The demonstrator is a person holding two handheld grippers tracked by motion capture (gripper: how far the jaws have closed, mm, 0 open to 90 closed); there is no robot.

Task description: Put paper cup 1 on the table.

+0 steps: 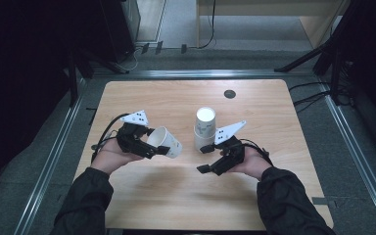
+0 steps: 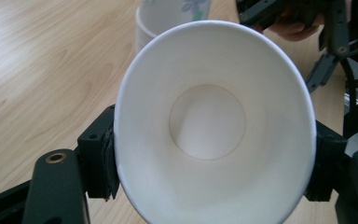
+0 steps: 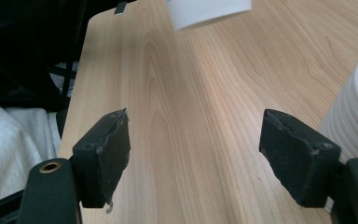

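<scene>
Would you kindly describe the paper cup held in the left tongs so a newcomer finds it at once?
On the light wooden table, look left of the upright stack of white paper cups. The single white paper cup lies sideways, clamped in the left tongs.

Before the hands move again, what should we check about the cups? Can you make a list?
1. Left gripper squeezing the paper cup: ok.
2. Held cup empty inside: ok.
3. Right gripper open, nothing between its jaws: ok.
4. Stack of cups standing upright on the table: ok.
5. Held cup apart from the stack: ok.
6. How many cups in the stack: cannot tell.
</scene>
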